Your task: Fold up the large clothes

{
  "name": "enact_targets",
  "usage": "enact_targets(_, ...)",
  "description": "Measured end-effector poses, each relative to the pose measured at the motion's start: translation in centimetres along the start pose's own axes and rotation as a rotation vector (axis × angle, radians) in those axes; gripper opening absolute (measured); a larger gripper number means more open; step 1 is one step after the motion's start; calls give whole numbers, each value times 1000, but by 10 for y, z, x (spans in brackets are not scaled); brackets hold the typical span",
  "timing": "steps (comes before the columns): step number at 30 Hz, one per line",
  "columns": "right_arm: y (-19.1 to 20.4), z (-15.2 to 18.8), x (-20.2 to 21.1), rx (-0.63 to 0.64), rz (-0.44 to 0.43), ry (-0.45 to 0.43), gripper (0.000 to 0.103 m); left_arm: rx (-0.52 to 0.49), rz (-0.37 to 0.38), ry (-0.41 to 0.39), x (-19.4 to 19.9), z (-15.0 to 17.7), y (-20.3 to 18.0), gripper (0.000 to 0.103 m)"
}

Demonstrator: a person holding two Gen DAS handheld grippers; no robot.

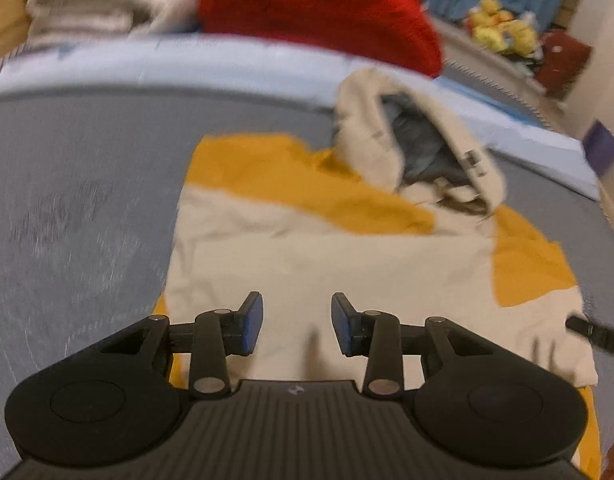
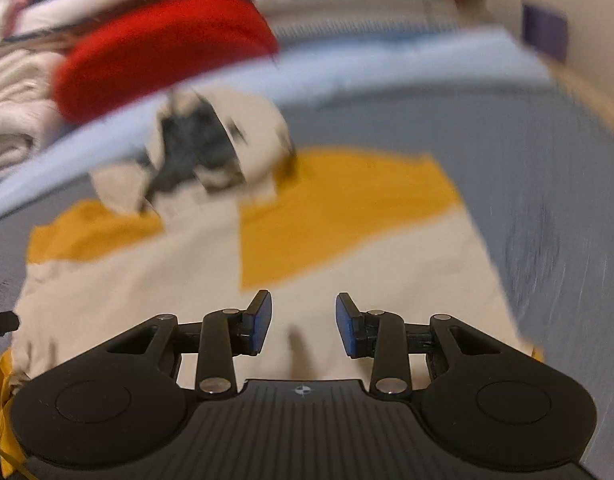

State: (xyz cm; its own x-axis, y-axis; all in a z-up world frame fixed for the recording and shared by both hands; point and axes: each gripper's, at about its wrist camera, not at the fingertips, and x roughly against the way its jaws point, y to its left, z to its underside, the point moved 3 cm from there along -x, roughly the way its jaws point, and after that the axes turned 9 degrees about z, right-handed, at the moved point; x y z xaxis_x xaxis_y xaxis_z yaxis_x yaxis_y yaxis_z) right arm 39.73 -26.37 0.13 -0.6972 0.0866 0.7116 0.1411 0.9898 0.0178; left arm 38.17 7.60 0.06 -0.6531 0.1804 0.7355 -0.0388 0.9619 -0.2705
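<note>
Cream-and-mustard hoodie (image 1: 327,256) is lying flat on the grey bed surface (image 1: 87,200), hood (image 1: 419,148) away. Left gripper (image 1: 297,322) and right gripper (image 2: 303,326) are hovering over it, jaws apart, empty. Soft, limp, likely bulky; hem corners are looking best to pinch.

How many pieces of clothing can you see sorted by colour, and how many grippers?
Cream and mustard hoodie, spread on the grey surface: 1
Red garment behind it: 1
Whitish pile, too blurred to separate: counted as 1
Grippers, left gripper and right gripper, both open: 2
Total: 5
</note>
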Motion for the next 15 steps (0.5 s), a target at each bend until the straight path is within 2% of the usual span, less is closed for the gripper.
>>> enact_targets(4,6,-16,29,53,-46,-162,37,-113,20,-83,16,1,-29,42)
enact_targets(6,4,-17,42,64,-61,-203,37,-172,35,-123,23,3,-43,42)
enact_targets(10,-1,-23,45,69,-58,-233,37,-253,62,-169,32,9,-65,42)
enact_targets(15,-13,-18,48,54,-47,-243,37,-240,74,-163,30,8,-68,42)
